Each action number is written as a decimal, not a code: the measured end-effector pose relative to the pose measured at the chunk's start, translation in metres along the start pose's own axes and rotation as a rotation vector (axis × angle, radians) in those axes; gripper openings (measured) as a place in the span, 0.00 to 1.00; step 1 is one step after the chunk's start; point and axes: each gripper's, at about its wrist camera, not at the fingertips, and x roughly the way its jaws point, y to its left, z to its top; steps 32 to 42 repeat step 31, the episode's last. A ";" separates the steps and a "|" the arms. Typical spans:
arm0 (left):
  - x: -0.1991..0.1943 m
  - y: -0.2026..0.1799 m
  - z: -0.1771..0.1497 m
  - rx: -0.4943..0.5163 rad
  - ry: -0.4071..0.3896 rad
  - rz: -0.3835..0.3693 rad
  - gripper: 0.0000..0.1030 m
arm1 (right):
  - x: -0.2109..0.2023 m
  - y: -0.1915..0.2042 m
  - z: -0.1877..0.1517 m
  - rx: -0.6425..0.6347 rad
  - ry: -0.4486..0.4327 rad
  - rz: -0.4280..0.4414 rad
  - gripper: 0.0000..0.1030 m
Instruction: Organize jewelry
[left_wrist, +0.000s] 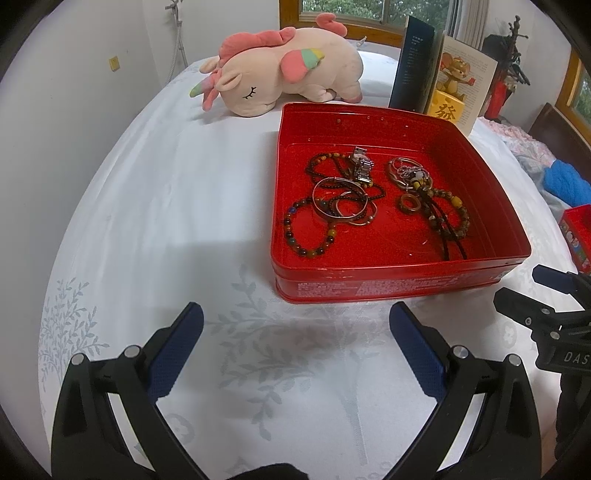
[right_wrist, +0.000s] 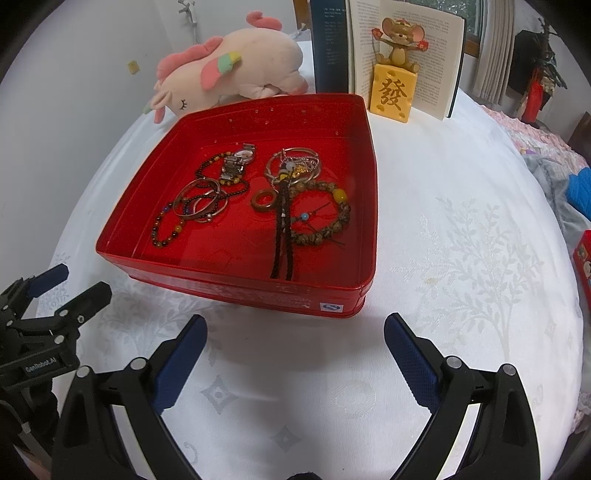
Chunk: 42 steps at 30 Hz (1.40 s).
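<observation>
Left gripper (left_wrist: 295, 317) spread, empty | right gripper (right_wrist: 295, 328) spread, empty | glossy red tin (right_wrist: 332, 291): tangled beaded bracelets (right_wrist: 168, 229)

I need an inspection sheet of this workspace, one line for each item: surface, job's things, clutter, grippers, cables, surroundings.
Surface: white leaf-patterned tablecloth, lying flat.
Job's things: open red metal tin holding beaded bracelets, thin silver bangles, a metal-band wristwatch, a brown ring and a dark braided cord.
Clutter: pink plush unicorn, mouse figurine on a yellow block, upright open book.
Grippers: left gripper and right gripper open, empty, short of the tin.
Cables: nothing seen.
Surroundings: window, bedding.
</observation>
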 end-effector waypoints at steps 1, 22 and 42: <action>0.000 0.000 0.000 -0.001 0.001 0.000 0.97 | 0.000 0.000 0.000 0.000 0.000 0.000 0.94; 0.000 0.003 0.001 -0.010 0.003 0.001 0.97 | 0.003 0.000 0.000 -0.003 0.000 -0.009 0.94; 0.001 0.005 0.002 -0.011 0.006 0.004 0.97 | 0.003 -0.001 0.000 -0.006 -0.002 -0.010 0.94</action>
